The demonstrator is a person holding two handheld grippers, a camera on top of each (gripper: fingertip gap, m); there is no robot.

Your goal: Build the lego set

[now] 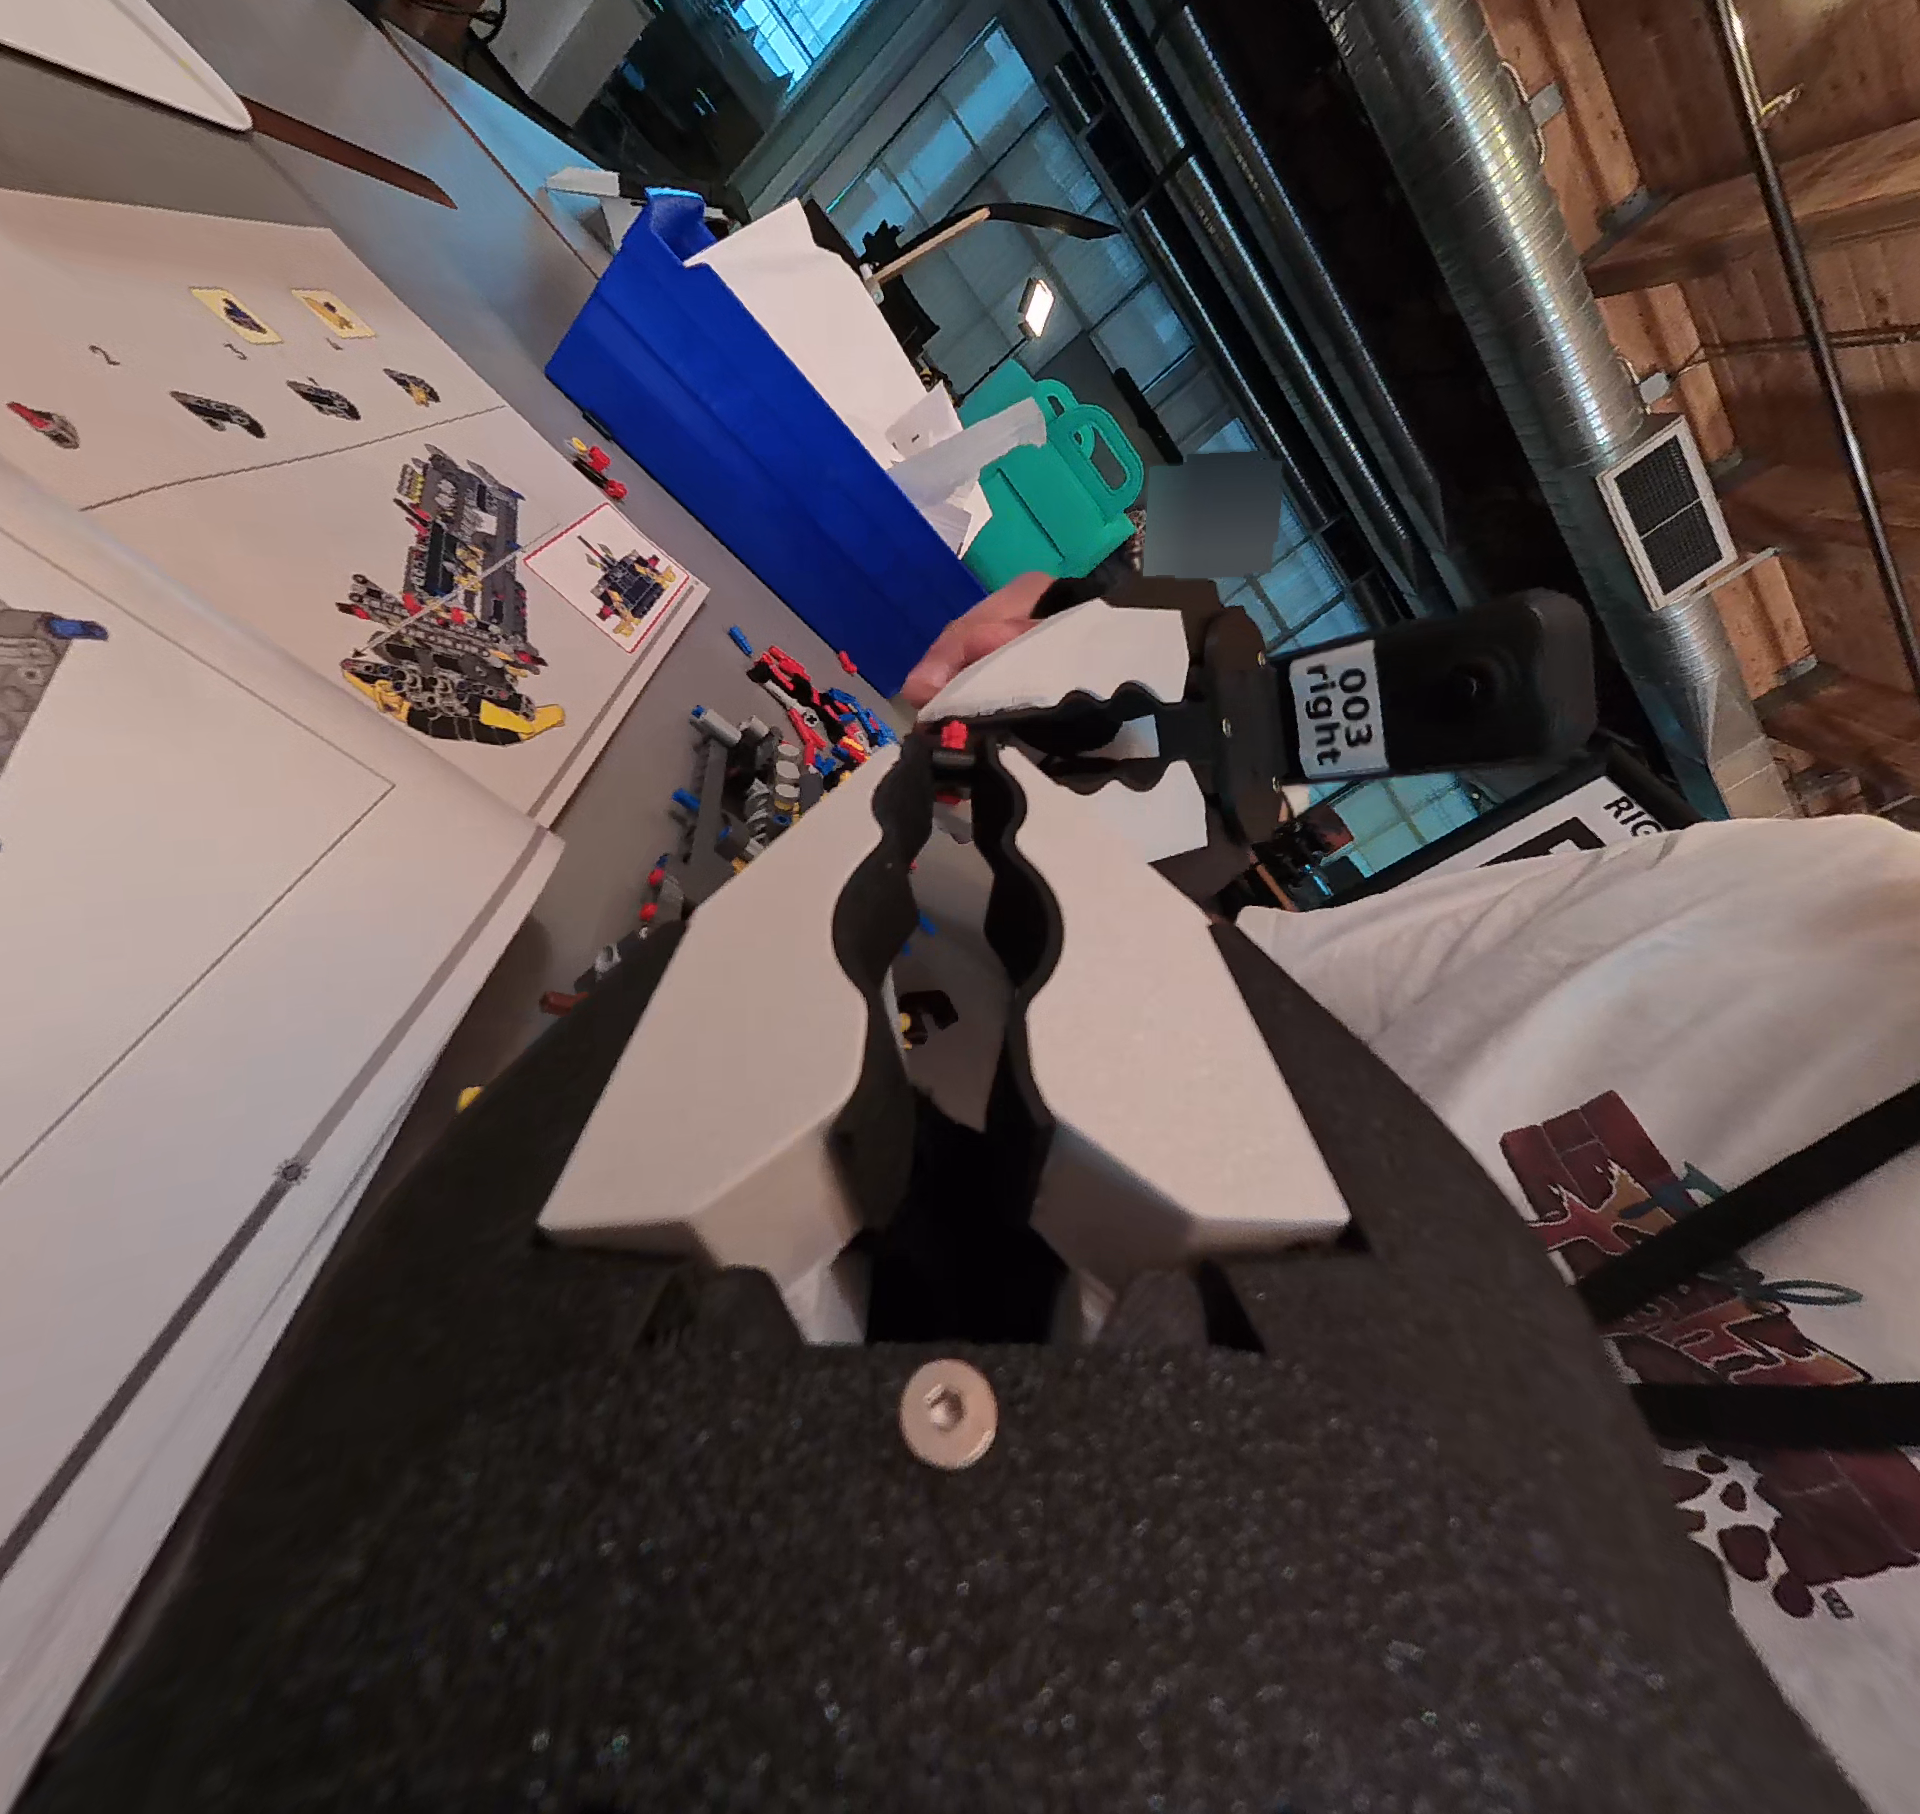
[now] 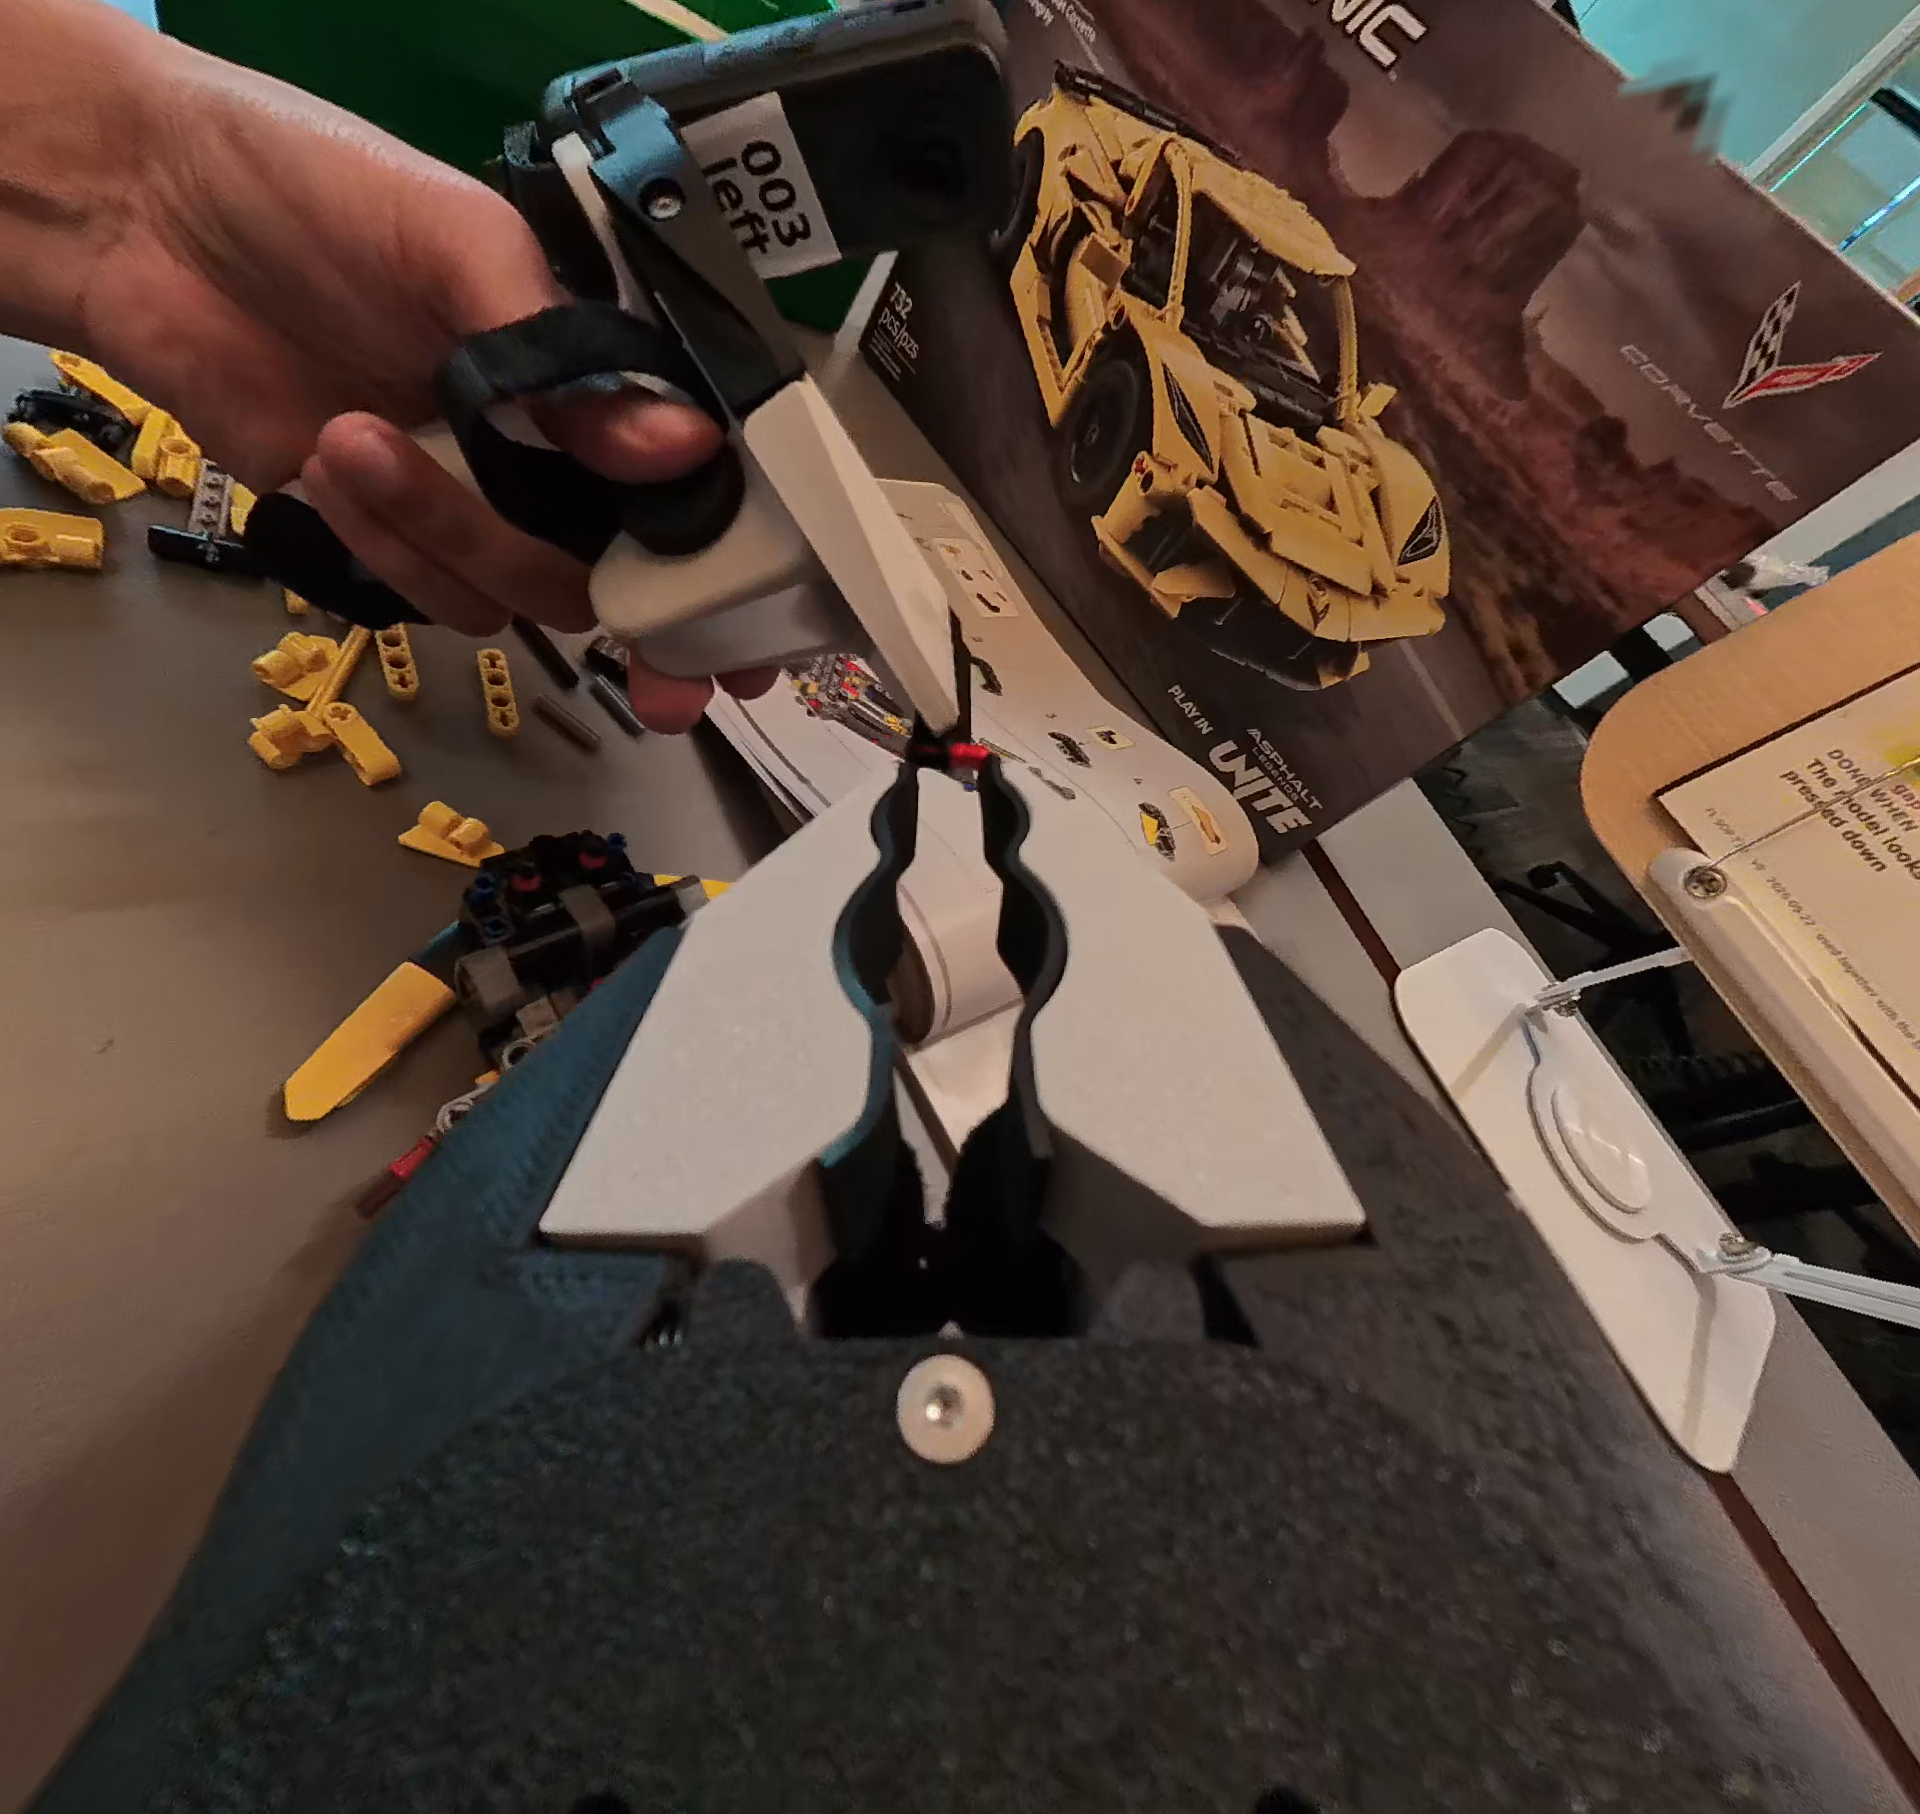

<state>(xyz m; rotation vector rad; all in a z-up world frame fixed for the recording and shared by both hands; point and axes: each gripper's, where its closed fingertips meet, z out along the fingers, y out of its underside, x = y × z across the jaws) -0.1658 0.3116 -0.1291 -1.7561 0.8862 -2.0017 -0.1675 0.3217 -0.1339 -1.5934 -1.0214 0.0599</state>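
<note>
Red small lego piece [image 1: 948, 734], left wrist view: pinched at left gripper [image 1: 951, 756] tips, right gripper [image 1: 961, 720] meeting it above loose parts [image 1: 774, 777]. Right wrist view: both jaws narrow on the piece; joining step, next needs aligned push.

Small red lego pin [image 2: 951, 754] pinched in mid-air, lying crosswise. Loose yellow pieces [image 2: 312, 694] scattered on the surface [image 2: 125, 933]; partly built black-and-yellow assembly [image 2: 540, 943] nearby.

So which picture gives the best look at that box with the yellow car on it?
The right wrist view: the box stands upright behind the instruction booklet, its front nearly fully visible. The left wrist view doesn't show it, only booklet pages, a blue bin and loose pieces.
</note>
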